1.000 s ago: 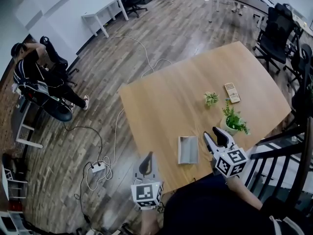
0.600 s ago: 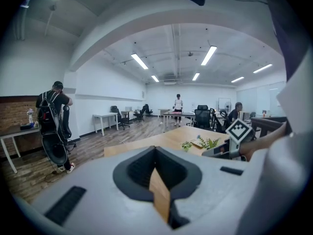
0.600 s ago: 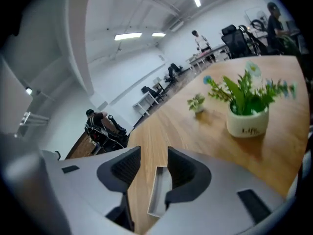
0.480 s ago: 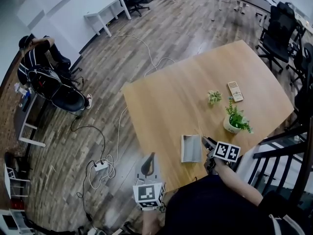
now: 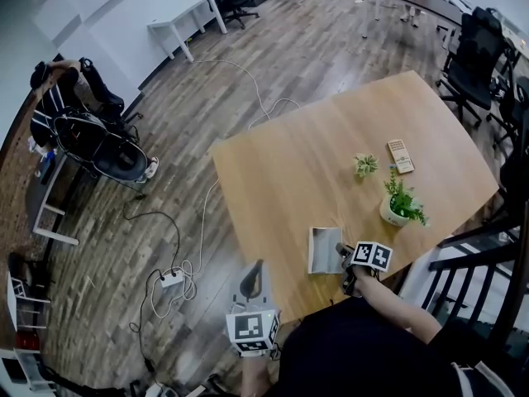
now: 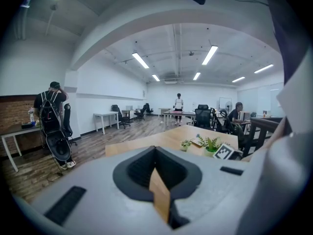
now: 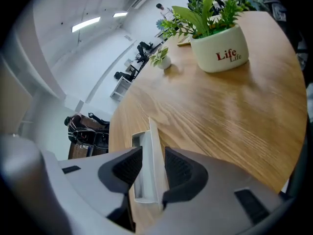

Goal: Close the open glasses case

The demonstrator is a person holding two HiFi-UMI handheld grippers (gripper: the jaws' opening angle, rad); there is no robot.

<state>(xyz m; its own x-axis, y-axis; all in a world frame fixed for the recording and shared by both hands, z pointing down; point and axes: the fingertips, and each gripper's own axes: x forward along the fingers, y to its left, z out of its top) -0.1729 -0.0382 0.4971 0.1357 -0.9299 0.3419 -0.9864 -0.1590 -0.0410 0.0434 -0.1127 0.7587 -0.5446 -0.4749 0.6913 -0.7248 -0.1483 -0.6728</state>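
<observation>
The glasses case (image 5: 324, 251) lies near the front edge of the wooden surface (image 5: 281, 164), close to the person's body. The right gripper (image 5: 342, 256) sits at the case's right side, touching it. In the right gripper view, the right gripper (image 7: 149, 156) has its jaws a narrow way apart. The near end of the glasses case (image 7: 145, 146) fills that gap, with a dark pad close against each flank. The case is pale grey. One long wall stands as a thin upright edge, and an open trough lies beside it, grey inside.

The left gripper (image 5: 251, 278) hangs off the surface's near corner, over the wooden floor and well apart from the case. In its own view the left gripper (image 6: 157, 173) has its jaws drawn together, with only a thin sliver showing between them.

Further back on the surface stands a white pot (image 7: 218, 49) printed "Life", holding a leafy green plant. A smaller potted plant (image 7: 161, 58) stands beyond it. In the head view the white pot (image 5: 388, 214) is to the right of the case. The smaller potted plant (image 5: 364, 165) is behind it, and a remote control (image 5: 401, 155) lies just beside that.
</observation>
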